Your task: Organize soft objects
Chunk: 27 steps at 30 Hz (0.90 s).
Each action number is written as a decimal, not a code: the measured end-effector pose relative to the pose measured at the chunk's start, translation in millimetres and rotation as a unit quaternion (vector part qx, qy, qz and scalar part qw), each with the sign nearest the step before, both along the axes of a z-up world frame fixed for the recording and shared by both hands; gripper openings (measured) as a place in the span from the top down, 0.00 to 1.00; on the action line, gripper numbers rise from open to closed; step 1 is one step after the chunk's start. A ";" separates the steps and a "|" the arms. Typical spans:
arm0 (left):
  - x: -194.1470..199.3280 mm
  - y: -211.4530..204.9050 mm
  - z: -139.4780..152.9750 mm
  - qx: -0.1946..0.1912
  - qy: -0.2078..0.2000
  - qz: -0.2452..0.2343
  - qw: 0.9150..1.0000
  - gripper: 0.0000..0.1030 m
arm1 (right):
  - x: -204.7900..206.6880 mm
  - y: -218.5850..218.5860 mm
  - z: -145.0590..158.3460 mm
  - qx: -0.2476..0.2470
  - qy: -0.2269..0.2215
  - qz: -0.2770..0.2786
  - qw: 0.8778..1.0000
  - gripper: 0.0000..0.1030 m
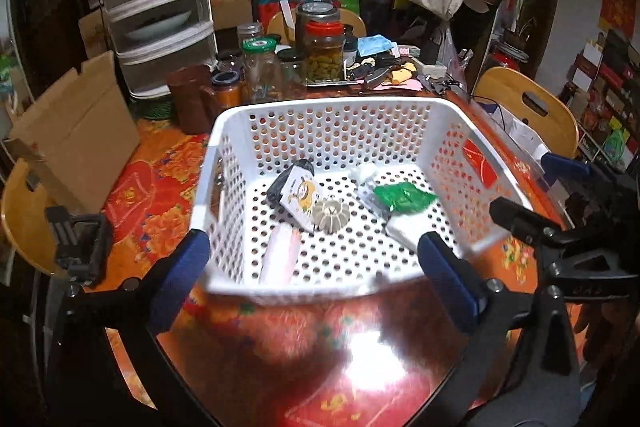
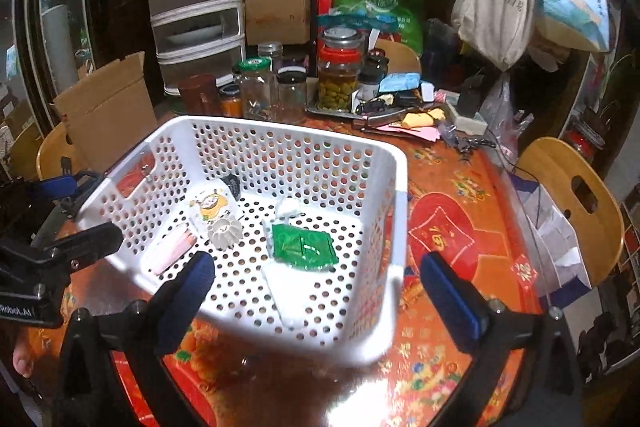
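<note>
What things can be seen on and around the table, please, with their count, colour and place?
perforated plastic basket: 1, white, table centre
foil packet: 1, green, in basket
cartoon-printed pouch: 1, white and yellow, in basket
ridged round piece: 1, grey, basket middle
pink tube: 1, pale, basket left
glass jars: several, clear, behind basket
patterned tablecloth: 1, red-orange
left hand-held gripper: 1, blue pads, open
right hand-held gripper: 1, blue pads, open

"Robot.AI" on left tongs (image 2: 24,311); "福" on red tablecloth (image 2: 523,273); tote bag print unreadable.
</note>
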<state>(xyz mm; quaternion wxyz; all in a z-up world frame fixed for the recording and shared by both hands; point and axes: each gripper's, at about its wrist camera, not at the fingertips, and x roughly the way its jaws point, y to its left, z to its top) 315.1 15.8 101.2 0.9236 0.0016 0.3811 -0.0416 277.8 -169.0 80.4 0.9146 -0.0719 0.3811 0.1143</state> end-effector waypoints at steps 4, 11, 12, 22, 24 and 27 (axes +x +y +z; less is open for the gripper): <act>-43.7 2.2 7.6 -0.001 -0.025 -0.002 1.000 0.00 | -41.0 -3.9 10.6 0.000 -0.030 0.007 1.000 0.01; -150.7 14.1 19.1 -0.012 -0.094 0.010 0.995 0.00 | -129.8 -10.0 20.9 0.019 -0.069 0.018 0.997 0.01; -163.9 16.2 18.5 -0.013 -0.097 0.016 0.995 0.00 | -140.3 -10.0 20.2 0.018 -0.067 0.018 0.997 0.01; -280.7 27.4 25.7 -0.038 -0.111 0.006 0.993 0.00 | -250.3 -5.8 19.5 0.017 -0.084 0.030 0.996 0.01; -300.4 26.1 29.6 -0.033 -0.115 0.007 0.993 0.00 | -264.3 -6.1 22.4 0.027 -0.090 0.033 0.995 0.01; -319.6 22.9 33.2 -0.024 -0.124 0.009 0.992 0.00 | -281.9 -6.6 27.5 0.037 -0.099 0.024 0.994 0.01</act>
